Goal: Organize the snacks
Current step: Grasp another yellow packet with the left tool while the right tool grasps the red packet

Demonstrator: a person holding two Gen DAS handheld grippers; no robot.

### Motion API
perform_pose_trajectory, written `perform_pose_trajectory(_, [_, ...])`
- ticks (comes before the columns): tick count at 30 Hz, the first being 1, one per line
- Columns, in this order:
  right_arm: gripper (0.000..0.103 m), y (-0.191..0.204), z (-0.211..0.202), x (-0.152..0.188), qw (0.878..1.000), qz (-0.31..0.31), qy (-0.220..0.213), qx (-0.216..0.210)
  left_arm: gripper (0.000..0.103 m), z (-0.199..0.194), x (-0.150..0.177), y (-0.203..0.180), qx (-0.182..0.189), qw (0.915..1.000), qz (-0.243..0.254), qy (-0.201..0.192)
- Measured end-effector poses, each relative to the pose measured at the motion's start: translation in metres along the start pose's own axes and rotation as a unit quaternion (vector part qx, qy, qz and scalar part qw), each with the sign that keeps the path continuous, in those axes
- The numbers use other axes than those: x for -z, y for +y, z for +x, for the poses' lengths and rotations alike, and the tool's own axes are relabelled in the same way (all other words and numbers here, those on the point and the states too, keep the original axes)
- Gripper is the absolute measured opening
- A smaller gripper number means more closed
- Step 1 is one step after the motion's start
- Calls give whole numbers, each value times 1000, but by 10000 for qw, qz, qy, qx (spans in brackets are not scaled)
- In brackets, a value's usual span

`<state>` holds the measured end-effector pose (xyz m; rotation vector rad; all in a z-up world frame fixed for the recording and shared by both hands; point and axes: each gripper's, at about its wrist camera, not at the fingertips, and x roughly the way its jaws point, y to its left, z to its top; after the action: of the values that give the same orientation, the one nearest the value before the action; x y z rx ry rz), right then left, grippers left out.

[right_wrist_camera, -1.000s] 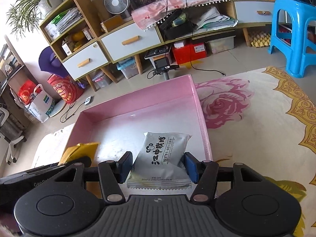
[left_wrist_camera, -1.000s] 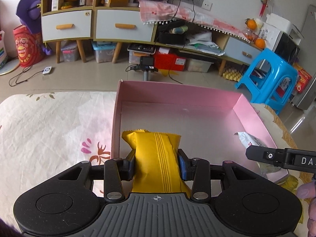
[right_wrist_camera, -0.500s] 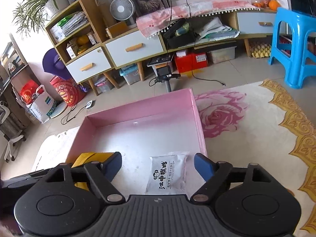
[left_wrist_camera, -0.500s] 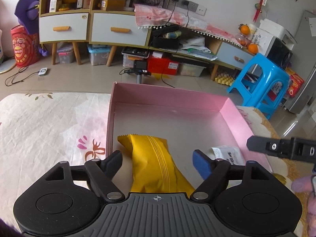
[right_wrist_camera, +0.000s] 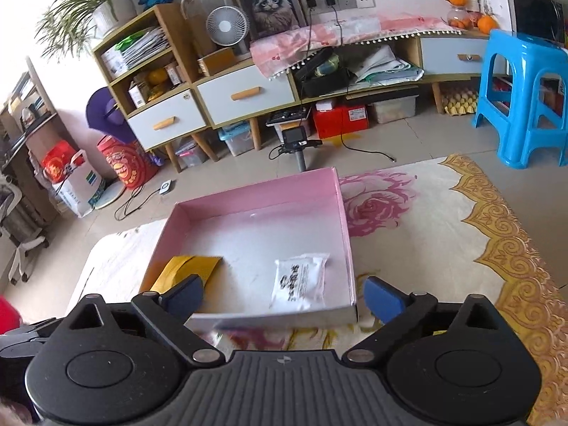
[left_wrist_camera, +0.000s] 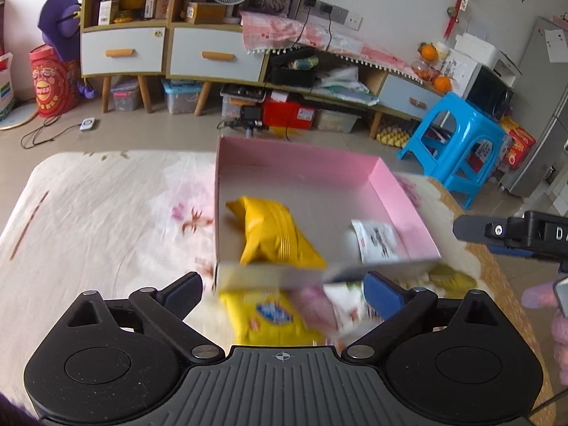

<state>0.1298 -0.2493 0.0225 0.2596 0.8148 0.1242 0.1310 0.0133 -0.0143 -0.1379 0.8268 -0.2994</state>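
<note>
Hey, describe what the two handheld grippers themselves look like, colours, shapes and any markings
Both are matte black with a ribbed grey centre plate bearing a small crosshair mark, flanked by two round discs and silver pivot bolts. The left gripper and right gripper each carry blue pads on angled black fingers. White lettering marks the right gripper's side in the left view.

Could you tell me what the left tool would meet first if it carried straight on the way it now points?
Probably the yellow snack packet lying on the cloth just before the pink box; the left tool, its jaws opening and empty, points down at it, though blur leaves depth unclear.
</note>
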Motion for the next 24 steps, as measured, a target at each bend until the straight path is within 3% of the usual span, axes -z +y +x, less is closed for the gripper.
perform_pose_trajectory(11, [95, 17, -27, 33, 9980, -595, 232, -4, 100, -27, 52, 13, -144, 9994, 72, 295])
perform_pose_trajectory(19, [95, 4, -36, 61, 9950, -786, 602, -105, 100, -42, 91, 10, 228, 9980, 113, 573])
perform_pose_trajectory(24, [95, -7, -41, 79, 9916, -1134, 598, 182, 100, -48, 106, -20, 537, 9956, 275, 712])
